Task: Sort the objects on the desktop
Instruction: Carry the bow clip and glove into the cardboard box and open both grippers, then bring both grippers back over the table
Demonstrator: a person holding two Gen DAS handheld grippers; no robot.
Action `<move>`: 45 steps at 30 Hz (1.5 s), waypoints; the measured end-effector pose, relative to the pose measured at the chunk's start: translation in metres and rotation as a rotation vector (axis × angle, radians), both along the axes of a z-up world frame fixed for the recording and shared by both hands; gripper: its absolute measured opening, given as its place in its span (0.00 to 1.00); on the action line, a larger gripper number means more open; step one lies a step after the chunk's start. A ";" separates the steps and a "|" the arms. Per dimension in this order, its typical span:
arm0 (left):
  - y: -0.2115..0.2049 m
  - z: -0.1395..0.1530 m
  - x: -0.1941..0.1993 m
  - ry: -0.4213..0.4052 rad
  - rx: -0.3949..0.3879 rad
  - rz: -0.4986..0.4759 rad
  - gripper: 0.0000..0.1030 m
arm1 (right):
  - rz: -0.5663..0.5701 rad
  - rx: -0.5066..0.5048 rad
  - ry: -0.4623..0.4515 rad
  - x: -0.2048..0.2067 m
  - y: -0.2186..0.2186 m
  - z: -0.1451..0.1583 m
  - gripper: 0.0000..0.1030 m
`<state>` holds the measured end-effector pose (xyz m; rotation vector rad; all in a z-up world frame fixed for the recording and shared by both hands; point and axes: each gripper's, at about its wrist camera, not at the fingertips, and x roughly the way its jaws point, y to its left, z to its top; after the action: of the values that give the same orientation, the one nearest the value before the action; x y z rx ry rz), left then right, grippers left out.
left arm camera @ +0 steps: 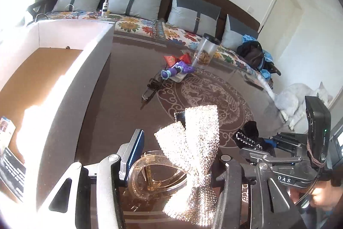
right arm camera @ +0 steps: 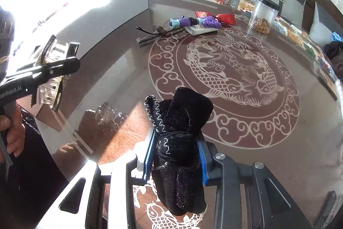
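Observation:
In the left wrist view my left gripper (left arm camera: 182, 151) is shut on a glittering rhinestone bow hair clip (left arm camera: 193, 138), whose clear claw and spring (left arm camera: 150, 175) sit between the pads, above the table. To its right, my right gripper (left arm camera: 248, 140) carries a black velvet bow (left arm camera: 249, 132). In the right wrist view the right gripper (right arm camera: 175, 141) is shut on that black velvet bow (right arm camera: 182, 121), its blue pads pressing both sides. The left gripper (right arm camera: 64, 65) shows at the left edge with the sparkling clip (right arm camera: 51, 87), next to the white box (right arm camera: 120, 5).
The brown glass table (right arm camera: 235, 70) bears a fish pattern. An open white box (left arm camera: 85, 70) with a brown floor stands at the left. At the far side lie a purple toy (left arm camera: 175, 71), red packets (left arm camera: 178, 58), a clear jar (left arm camera: 206, 50) and a black folded item (left arm camera: 151, 90). A white cat (left arm camera: 295, 100) lies at the right.

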<state>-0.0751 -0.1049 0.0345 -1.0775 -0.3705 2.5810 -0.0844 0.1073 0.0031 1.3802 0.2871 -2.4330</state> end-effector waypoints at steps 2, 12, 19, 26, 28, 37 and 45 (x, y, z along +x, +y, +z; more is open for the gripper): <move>-0.027 0.024 0.005 0.043 0.019 0.052 0.47 | 0.021 -0.027 0.036 -0.003 -0.018 0.019 0.34; -0.197 0.025 -0.035 -0.098 -0.145 0.352 0.47 | 0.274 -0.253 0.150 -0.054 -0.210 0.102 0.34; -0.220 -0.018 -0.039 -0.261 -0.291 0.431 0.69 | 0.278 -0.173 0.062 -0.104 -0.306 0.064 0.80; -0.206 0.004 -0.002 -0.113 -0.283 0.473 0.93 | 0.171 -0.205 0.215 -0.066 -0.239 0.064 0.91; -0.187 0.012 0.010 -0.069 -0.246 0.437 0.93 | 0.139 -0.165 0.292 -0.042 -0.199 0.059 1.00; -0.012 0.030 0.044 0.021 -0.169 0.037 1.00 | -0.126 0.096 0.187 0.006 0.003 -0.030 1.00; 0.095 -0.074 0.005 -0.151 -0.336 -0.043 1.00 | -0.280 0.052 0.147 0.013 0.083 -0.051 1.00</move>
<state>-0.0702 -0.0099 -0.0396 -1.3803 0.0577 2.5891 -0.0711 0.1904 -0.0476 1.3436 0.2040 -2.7814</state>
